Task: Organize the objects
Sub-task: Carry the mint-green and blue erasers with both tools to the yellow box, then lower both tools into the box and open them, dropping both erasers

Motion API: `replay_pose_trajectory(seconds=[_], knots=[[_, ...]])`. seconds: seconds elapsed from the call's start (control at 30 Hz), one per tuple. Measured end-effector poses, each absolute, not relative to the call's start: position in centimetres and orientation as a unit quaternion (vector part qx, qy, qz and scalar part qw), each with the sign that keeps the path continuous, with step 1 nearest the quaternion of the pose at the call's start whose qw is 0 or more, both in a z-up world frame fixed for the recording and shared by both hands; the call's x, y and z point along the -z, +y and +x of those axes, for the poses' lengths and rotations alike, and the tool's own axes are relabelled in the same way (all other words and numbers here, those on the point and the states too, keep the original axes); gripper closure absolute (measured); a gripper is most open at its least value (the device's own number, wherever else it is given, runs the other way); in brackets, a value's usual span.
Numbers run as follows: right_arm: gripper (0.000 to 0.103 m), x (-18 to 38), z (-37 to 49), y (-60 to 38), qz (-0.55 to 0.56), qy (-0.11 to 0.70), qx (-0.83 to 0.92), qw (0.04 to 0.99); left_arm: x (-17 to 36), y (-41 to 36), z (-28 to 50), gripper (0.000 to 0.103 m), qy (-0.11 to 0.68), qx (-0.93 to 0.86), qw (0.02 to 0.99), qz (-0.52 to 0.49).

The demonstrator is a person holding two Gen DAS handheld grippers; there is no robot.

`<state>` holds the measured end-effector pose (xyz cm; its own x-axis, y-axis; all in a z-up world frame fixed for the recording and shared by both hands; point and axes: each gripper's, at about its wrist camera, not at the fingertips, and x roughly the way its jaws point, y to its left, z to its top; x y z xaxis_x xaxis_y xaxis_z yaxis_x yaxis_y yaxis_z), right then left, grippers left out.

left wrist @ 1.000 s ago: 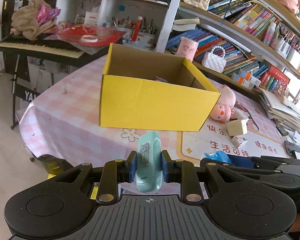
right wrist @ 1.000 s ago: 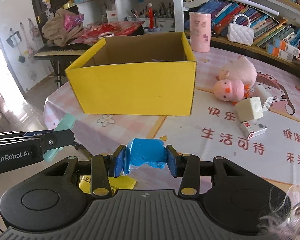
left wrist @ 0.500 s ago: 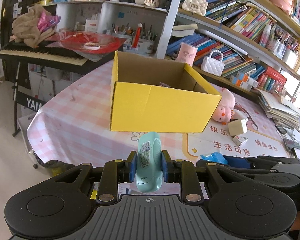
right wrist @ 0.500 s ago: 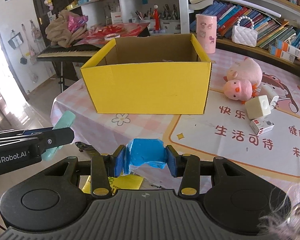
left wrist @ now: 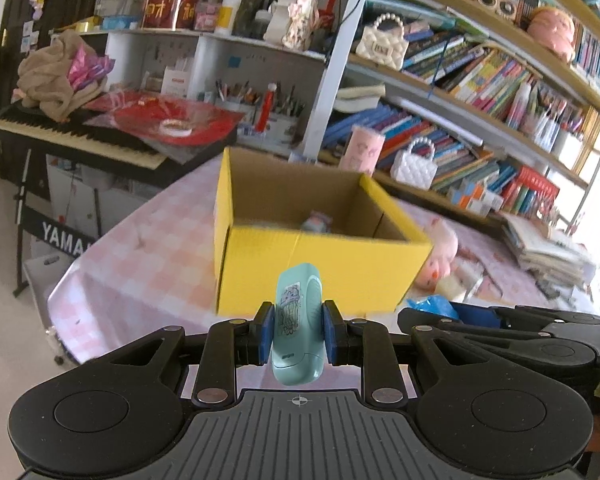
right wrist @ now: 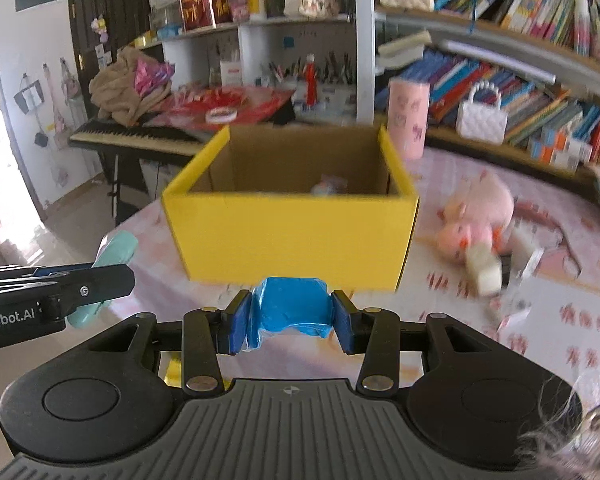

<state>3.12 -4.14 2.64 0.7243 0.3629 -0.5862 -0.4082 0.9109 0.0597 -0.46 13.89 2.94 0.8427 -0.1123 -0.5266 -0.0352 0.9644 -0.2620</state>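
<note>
My left gripper [left wrist: 296, 334] is shut on a mint-green case [left wrist: 298, 320] with a cartoon sticker, held upright in front of the open yellow cardboard box [left wrist: 300, 264]. My right gripper [right wrist: 291, 322] is shut on a blue soft packet [right wrist: 290, 308], held in the air before the same box [right wrist: 292, 236]. A small pastel item [right wrist: 328, 188] lies inside the box. The left gripper and its green case [right wrist: 112, 256] show at the left of the right wrist view. The right gripper and blue packet [left wrist: 432, 306] show at the right of the left wrist view.
The box stands on a pink checked tablecloth [left wrist: 140, 256]. A pink plush pig [right wrist: 476, 212], a cream cube [right wrist: 486, 272] and small packets lie to the box's right. A pink cup [right wrist: 406, 120], bookshelves and a keyboard piano [left wrist: 68, 136] stand behind.
Both grippers have risen and come closer to the box, so that its inside and the item in it now show. Both still hold their objects.
</note>
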Motion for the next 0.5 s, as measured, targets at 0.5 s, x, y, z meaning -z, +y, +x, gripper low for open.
replay_pose_trajectory(seconds=[0.5], knots=[[0.063,-6.7,13.3,-4.4,-0.045,0.238,-0.204,0.949,-5.8,13.9,8.2,0.080,0.233,0.009,0.964,-0.131]])
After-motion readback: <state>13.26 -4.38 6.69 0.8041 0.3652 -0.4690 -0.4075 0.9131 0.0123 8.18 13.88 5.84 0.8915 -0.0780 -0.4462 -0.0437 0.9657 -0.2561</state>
